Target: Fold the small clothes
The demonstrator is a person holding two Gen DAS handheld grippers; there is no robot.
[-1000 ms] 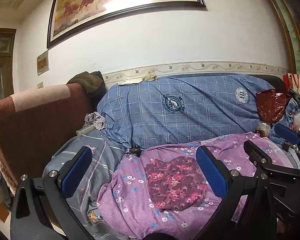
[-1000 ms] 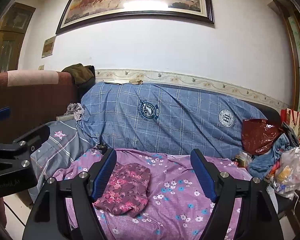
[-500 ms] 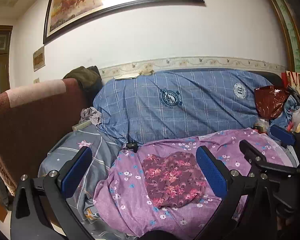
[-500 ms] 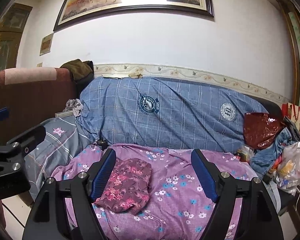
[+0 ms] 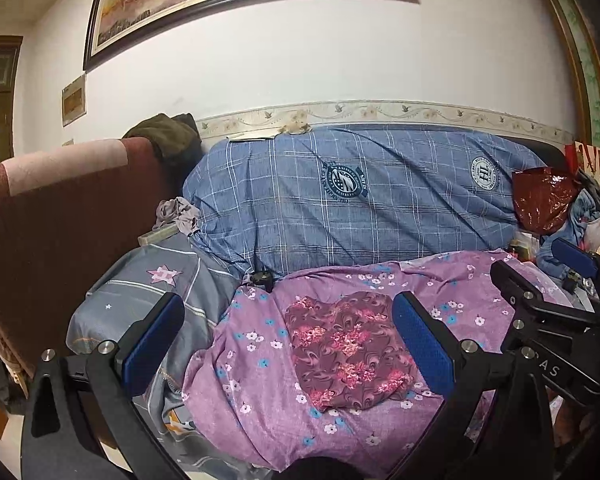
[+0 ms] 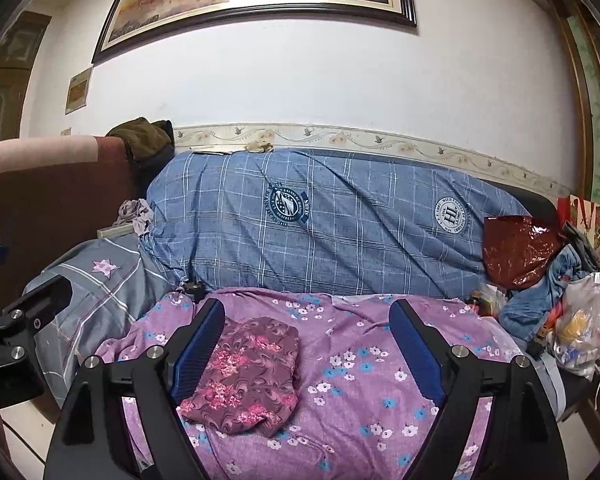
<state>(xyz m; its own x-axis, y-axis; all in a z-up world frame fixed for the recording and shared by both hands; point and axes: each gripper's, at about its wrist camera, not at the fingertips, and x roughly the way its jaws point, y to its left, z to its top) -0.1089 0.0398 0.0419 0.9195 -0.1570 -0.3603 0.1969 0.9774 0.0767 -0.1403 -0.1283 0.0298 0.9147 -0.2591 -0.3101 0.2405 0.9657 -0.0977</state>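
A small maroon garment with pink flowers (image 5: pixel 346 350) lies folded on the purple flowered sheet (image 5: pixel 260 412) covering the sofa seat. It also shows in the right wrist view (image 6: pixel 248 376). My left gripper (image 5: pixel 288 348) is open and empty, held back from the garment. My right gripper (image 6: pixel 306 356) is open and empty, also short of the garment, which lies toward its left finger. The right gripper shows at the right edge of the left wrist view (image 5: pixel 548 308).
A blue plaid cover (image 6: pixel 320 220) drapes the sofa back. A grey star-print cloth (image 5: pixel 156 284) lies at left beside a brown armrest (image 5: pixel 60 208). A red bag (image 6: pixel 516 252), blue clothes and plastic bags (image 6: pixel 584 328) crowd the right end.
Both grippers have drawn back and tilted slightly, so the sofa sits a little lower in view. The garment has not moved and both grippers stay open.
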